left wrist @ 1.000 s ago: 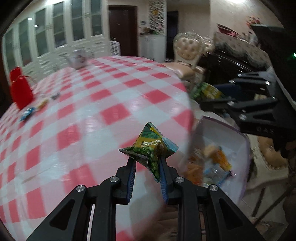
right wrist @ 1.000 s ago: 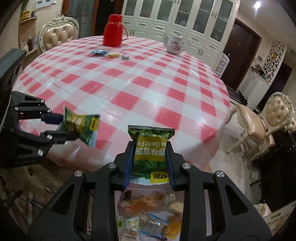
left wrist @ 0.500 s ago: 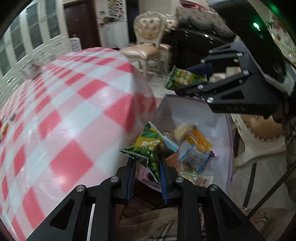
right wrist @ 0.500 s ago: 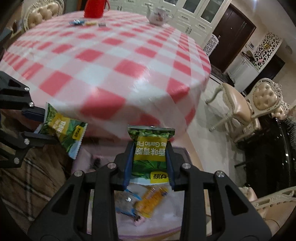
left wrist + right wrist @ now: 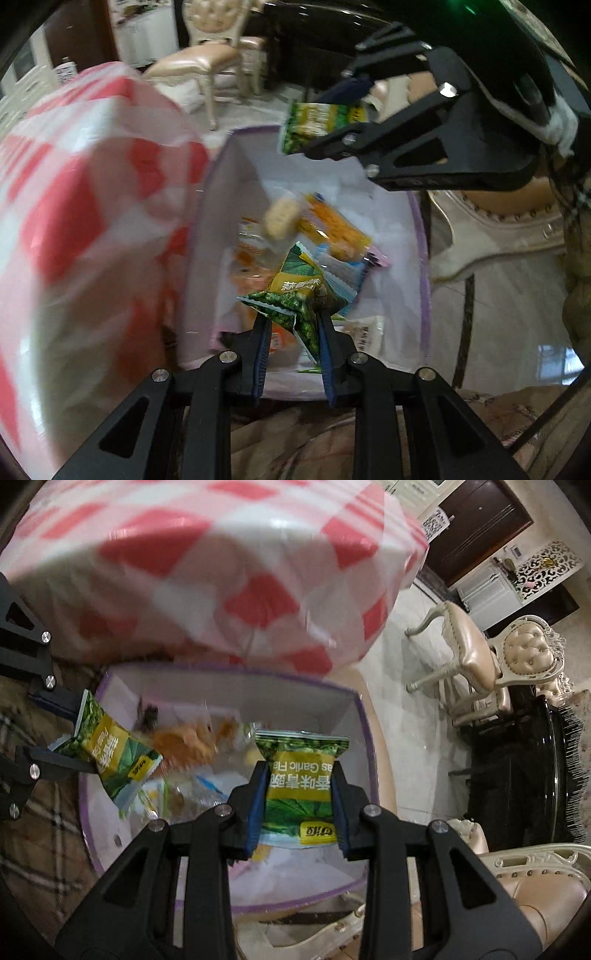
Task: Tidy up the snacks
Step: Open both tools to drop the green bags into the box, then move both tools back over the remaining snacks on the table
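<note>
- Left tongs (image 5: 291, 325) point down over the bin (image 5: 421, 258), pinching a crumpled green pea pack (image 5: 295, 299) by its middle.
- Right tongs (image 5: 298, 794) hang over the same bin (image 5: 365, 716), clamped on a flat green pack (image 5: 300, 775), label facing the camera and upside down.
- Both packs sit above the bin opening, not yet in it.
- Bin's white with a purple rim, just beside the checked worktop (image 5: 221, 554); orange, blue and white snacks (image 5: 332, 229) lie loose at the bottom.
- Cream chair (image 5: 491, 653) stands well off to the side.

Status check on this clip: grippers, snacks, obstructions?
Left gripper shut on green packet. Right gripper shut on garlic-pea packet. Both over bin. Nothing blocking.
</note>
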A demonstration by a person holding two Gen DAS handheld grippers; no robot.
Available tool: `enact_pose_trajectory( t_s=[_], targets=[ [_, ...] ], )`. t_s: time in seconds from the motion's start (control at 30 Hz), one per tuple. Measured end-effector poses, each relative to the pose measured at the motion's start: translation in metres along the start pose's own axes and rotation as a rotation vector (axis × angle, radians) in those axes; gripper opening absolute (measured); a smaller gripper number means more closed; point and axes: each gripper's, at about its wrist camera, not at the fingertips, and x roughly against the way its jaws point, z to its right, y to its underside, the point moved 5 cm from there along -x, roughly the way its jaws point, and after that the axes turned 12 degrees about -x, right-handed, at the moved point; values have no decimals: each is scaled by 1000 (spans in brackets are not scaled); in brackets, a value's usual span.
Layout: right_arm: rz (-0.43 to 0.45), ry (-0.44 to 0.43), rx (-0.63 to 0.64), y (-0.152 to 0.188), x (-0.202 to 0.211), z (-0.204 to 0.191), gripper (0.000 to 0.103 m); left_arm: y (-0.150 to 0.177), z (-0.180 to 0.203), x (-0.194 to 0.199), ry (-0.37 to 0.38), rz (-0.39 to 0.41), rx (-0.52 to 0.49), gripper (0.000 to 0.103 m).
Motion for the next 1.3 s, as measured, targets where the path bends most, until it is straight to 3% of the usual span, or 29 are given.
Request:
enact_pose_trajectory(
  t_s=[0.07, 0.17, 0.23, 0.37, 0.4, 0.5, 0.57, 0.6, 0.67, 0.73, 0.8, 1.0, 1.13, 1.3],
  targets=[
    [-22, 3, 14, 6, -3, 0, 38, -2, 12, -8, 51, -16, -40, 26],
    [-66, 36, 33, 11, -10, 3, 52, -2, 27, -13, 109, -25, -93, 31],
    [-62, 51, 25, 9, -8, 6, 61, -2, 25, -5, 69, -3, -95, 37],
    [18, 23, -31, -11, 14, 12, 64, -1, -1, 29, 37, 120, 4, 53],
    [59, 21, -51, -19, 25, 14, 64, 0, -9, 42, 15, 155, 34, 54],
    [185, 25, -122, -44, 50, 18, 68, 10, -30, 84, -58, 260, 73, 58],
    [289, 16, -189, -67, 69, 17, 76, 23, -50, 116, -158, 340, 113, 76],
    [350, -3, -231, -83, 79, 13, 81, 31, -60, 129, -215, 370, 137, 80],
    [455, -82, -274, -114, 94, -2, 84, 53, -90, 159, -357, 411, 205, 83],
    [558, -221, -286, -154, 105, -26, 88, 72, -121, 179, -449, 414, 289, 83],
    [601, -348, -293, -195, 105, -53, 91, 102, -161, 199, -533, 412, 417, 83],
    [462, -537, -288, -318, 54, -138, 91, 213, -283, 232, -632, 358, 804, 83],
    [375, -541, -358, -379, 15, -181, 91, 284, -349, 250, -682, 351, 1058, 83],
    [274, -516, -477, -444, -14, -220, 89, 331, -392, 266, -689, 457, 1287, 83]
  ],
)
